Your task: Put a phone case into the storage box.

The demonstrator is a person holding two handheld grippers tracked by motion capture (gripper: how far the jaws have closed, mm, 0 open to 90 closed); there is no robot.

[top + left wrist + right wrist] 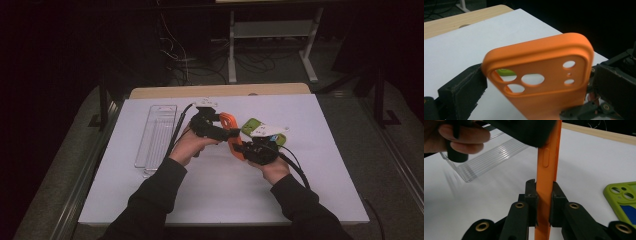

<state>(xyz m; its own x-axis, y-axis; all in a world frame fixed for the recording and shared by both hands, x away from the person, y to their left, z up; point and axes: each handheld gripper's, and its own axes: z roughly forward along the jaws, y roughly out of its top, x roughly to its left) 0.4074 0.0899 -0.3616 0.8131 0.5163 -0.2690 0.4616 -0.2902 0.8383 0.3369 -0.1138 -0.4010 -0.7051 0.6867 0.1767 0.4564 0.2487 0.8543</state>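
Tongs first: your right tongs [543, 202] are clamped on the edge of the orange phone case [547, 170], holding it upright above the white counter [584, 165]. Your left tongs [537, 82] straddle its camera end, one pad touching the left edge, grip uncertain. Green case [621, 197] lies nearby; clear tray [156, 135] sits farther left.

Dim room, dark surroundings; white table [210, 200] lit from above, soft shadows; near orange phone case [544, 82] slightly blurred.
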